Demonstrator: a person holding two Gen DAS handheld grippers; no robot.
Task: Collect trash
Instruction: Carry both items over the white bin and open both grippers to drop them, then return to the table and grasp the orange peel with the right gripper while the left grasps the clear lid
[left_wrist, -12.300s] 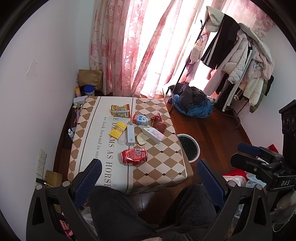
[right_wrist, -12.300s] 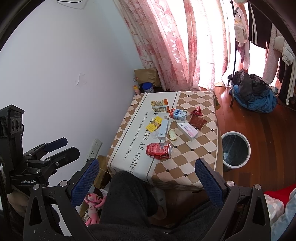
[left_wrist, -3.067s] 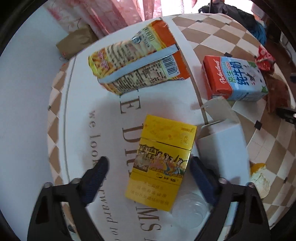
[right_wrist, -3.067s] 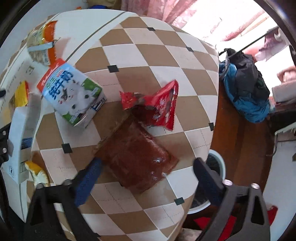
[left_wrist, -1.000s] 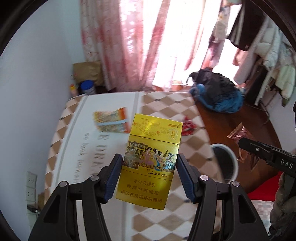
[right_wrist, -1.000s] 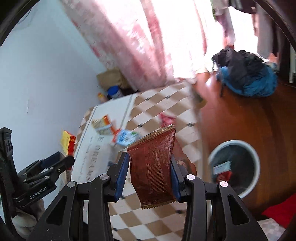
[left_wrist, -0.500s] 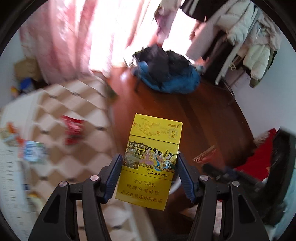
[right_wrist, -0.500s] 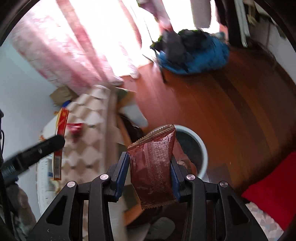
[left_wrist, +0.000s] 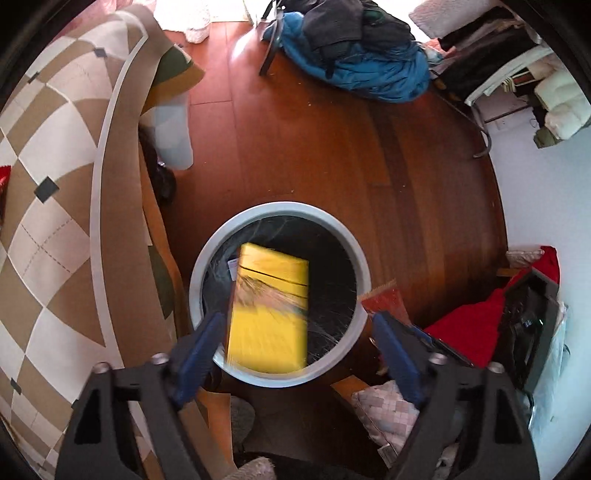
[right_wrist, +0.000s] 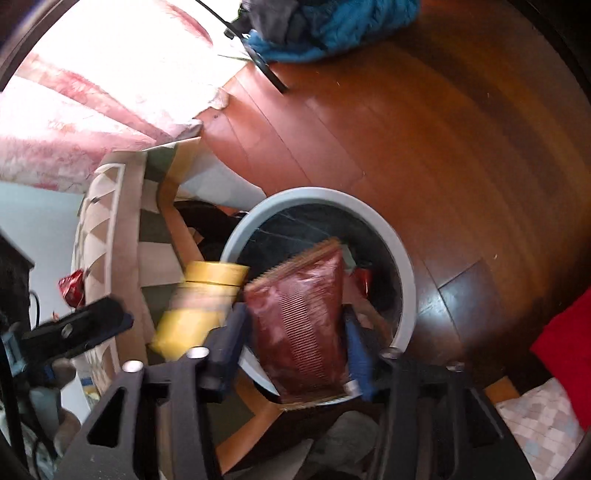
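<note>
Released since before, yellow box (left_wrist: 267, 314) blurs over bin (left_wrist: 207, 254).

No readable text in either view. The yellow box (left_wrist: 268, 308), centre of the left wrist frame, is motion-blurred; its printed band is a smear, no characters come through. Same box (right_wrist: 195, 306) at lower left of the right wrist frame: blurred, nothing legible. The brown wrapper (right_wrist: 303, 325) at lower centre of my right wrist view shows only ribbed crimp lines, no print. A small white label (left_wrist: 232, 266) peeks out left of the box, inside the bin (left_wrist: 207, 258); marks too small to read. Red packet (right_wrist: 72, 287) at far left: no lettering I can make out.
</note>
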